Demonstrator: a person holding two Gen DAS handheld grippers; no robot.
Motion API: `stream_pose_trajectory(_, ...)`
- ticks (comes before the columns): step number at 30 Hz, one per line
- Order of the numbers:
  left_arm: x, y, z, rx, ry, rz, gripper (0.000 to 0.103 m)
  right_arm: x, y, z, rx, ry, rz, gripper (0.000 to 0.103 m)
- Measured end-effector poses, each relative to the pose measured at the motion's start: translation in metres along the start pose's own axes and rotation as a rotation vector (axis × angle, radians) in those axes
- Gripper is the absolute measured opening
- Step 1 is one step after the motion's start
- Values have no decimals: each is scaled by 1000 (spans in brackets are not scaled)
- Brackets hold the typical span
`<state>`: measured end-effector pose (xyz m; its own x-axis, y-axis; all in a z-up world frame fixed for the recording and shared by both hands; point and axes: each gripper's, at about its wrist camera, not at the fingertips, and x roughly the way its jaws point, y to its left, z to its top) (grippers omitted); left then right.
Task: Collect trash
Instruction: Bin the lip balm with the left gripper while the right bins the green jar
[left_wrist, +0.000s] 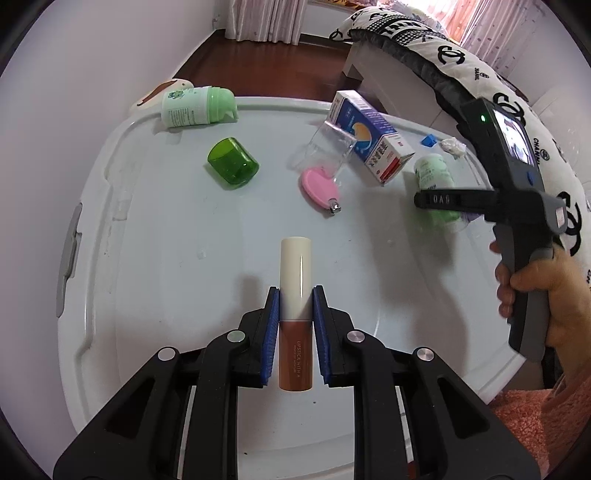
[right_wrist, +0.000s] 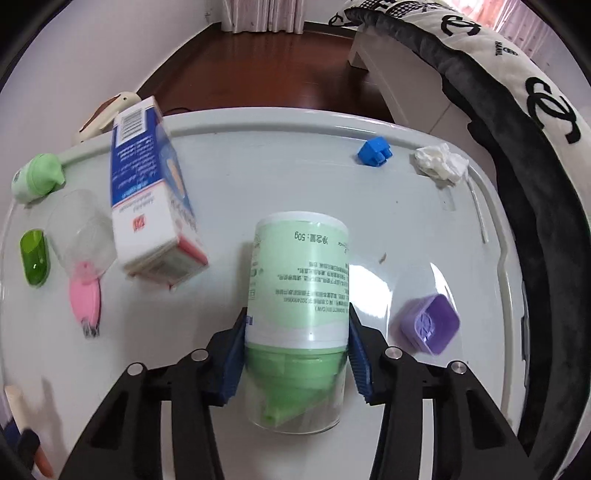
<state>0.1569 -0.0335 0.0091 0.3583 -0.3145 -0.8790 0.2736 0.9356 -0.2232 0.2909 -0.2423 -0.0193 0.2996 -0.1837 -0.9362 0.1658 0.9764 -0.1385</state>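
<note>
My left gripper is shut on a lipstick tube with a cream cap and brown body, held over the white lid. My right gripper is shut on a pale green bottle with a green pump under a clear cap; the bottle also shows in the left wrist view, behind the right gripper's finger. A crumpled white tissue lies at the lid's far right edge, also visible in the left wrist view.
On the lid lie a blue-and-white carton, a clear cup, a pink nail clipper, a green cap, a second green bottle, a blue block and a purple cap. A patterned bed stands right.
</note>
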Motion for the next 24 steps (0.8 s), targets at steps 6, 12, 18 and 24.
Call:
stream_pose_trajectory(6, -11, -12, -9, 42, -10, -5, 18, -47, -17, -39, -32, -61, 98, 48)
stream_pose_trajectory(12, -43, -36, -41, 90, -33, -24, 18, -116, -27, -105, -103, -113, 216, 48)
stream_pose_trajectory(18, -68, -57, -100, 143, 40, -46, 18, -165, -21, -197, -163, -103, 327, 48)
stream_pose_trajectory(24, -64, -84, -172, 268, 236, -72, 18, -162, -8, -281, -206, 37, 390, 48)
